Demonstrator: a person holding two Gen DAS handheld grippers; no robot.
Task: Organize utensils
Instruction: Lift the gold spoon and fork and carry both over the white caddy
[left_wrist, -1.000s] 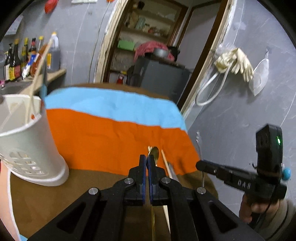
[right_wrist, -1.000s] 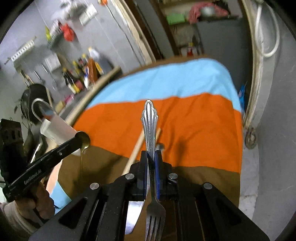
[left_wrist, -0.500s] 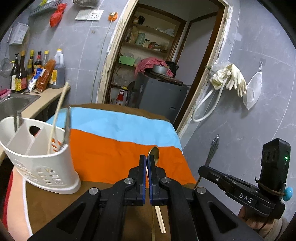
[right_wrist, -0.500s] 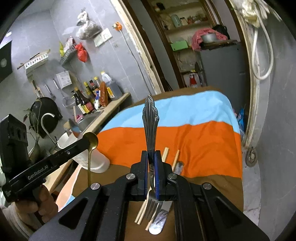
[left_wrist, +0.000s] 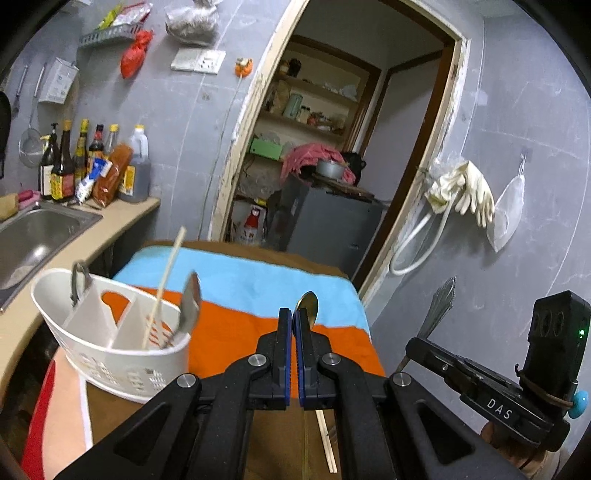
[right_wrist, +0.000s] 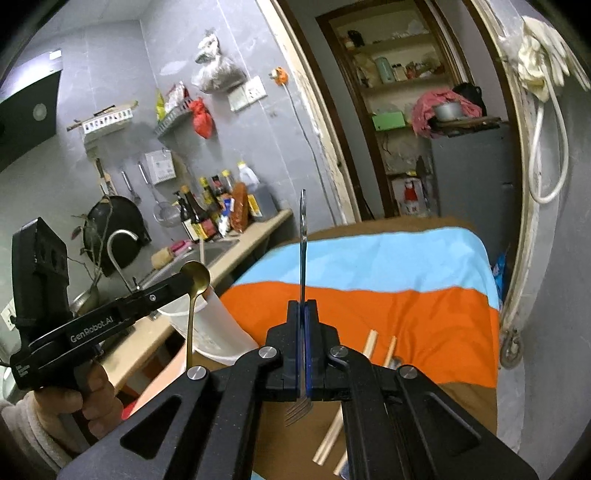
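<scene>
Pinching a gold spoon (left_wrist: 308, 309) at frame centre, the left gripper (left_wrist: 293, 325) is clamped shut, while the right gripper (right_wrist: 303, 317) is clamped on one fork (right_wrist: 302, 236), handle up. At left frame, the white caddy (left_wrist: 110, 354) holds one chopstick (left_wrist: 165, 284), a knife and a third utensil; two chopsticks (right_wrist: 371, 341) lie on the striped cloth (right_wrist: 388, 295). Compared with a second ago, both tools sit higher, revealing more table.

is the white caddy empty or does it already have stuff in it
Not empty: the white caddy already holds a chopstick and a metal utensil standing in its compartments.
</scene>
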